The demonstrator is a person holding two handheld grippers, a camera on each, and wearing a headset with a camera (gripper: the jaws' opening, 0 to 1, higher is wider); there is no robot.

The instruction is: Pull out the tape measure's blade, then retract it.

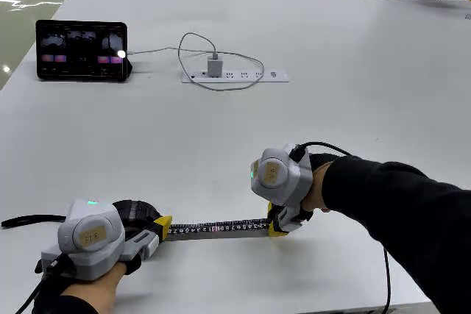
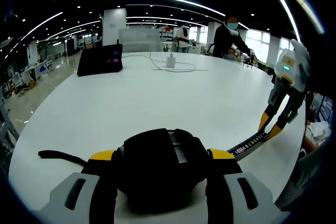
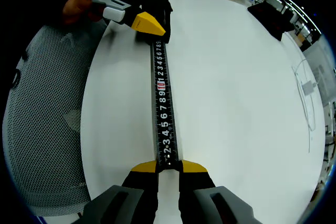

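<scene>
Pull-out apparently underway: left hand-held gripper (image 2: 163, 155) is clamping the tape measure (image 1: 135, 212) at lower left, right hand-held gripper (image 3: 169, 167) is pinching its blade (image 3: 161, 98); next, guiding it back in.

Count: one tape measure (image 1: 138, 215), one tablet (image 1: 81, 50), one power strip (image 1: 235, 76), one charger (image 1: 214, 68). Two grippers: left gripper (image 1: 157, 227), right gripper (image 1: 277, 226). One white table (image 1: 346, 79).

Bright o/h light, soft shadows — fisheye edges warped
</scene>
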